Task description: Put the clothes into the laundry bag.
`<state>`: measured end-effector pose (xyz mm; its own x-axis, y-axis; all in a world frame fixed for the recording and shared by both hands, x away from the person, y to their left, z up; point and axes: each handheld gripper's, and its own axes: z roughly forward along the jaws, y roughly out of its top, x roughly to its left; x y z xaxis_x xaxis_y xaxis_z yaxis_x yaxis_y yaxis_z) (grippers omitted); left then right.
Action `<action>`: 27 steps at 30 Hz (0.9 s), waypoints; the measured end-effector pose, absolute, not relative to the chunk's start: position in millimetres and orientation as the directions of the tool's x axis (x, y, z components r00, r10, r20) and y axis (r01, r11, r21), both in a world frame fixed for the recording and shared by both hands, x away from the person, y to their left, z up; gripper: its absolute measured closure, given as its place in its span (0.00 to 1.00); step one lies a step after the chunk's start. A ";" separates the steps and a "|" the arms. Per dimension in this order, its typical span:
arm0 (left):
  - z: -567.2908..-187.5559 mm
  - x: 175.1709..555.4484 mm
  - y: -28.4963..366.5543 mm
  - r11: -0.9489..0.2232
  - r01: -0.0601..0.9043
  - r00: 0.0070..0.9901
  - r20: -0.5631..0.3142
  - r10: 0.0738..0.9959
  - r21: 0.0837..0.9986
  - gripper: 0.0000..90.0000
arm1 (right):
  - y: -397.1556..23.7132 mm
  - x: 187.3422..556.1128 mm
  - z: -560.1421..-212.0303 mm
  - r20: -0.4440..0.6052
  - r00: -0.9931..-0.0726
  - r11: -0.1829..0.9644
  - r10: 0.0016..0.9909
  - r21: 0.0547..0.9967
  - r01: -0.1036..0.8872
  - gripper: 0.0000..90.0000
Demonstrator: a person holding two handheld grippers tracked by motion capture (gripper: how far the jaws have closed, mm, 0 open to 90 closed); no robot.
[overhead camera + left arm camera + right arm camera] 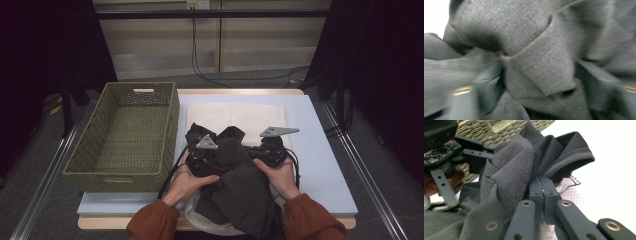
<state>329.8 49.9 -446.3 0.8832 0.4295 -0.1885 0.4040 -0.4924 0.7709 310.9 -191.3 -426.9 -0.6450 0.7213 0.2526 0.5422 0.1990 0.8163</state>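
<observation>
Two grippers work the dark garment (235, 175), bunched just right of the wicker basket (125, 135): the right gripper (543, 195) is clamped together on a fold, while the left gripper (202, 160) is buried in cloth, its jaw state unreadable. I judge the work early, with the garment crumpled and the basket holding nothing.

place: lab recording bay | cues: black curtains (45, 45); metal rails (42, 180); trailing cables (200, 60)
</observation>
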 end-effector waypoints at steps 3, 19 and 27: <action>-443.8 327.5 51.7 -0.492 0.393 0.888 -0.182 0.423 0.776 0.55 | -191.2 311.5 -427.2 0.260 -0.640 0.193 0.723 0.814 0.548 0.98; -409.9 308.1 46.6 -0.498 0.276 0.931 -0.099 0.352 0.822 0.82 | -190.7 324.6 -413.5 0.266 -0.632 0.164 0.728 0.827 0.537 0.98; -406.6 300.1 31.4 -0.530 0.228 0.951 -0.069 0.302 0.817 0.82 | -185.8 333.8 -412.3 0.277 -0.627 0.153 0.728 0.826 0.542 0.99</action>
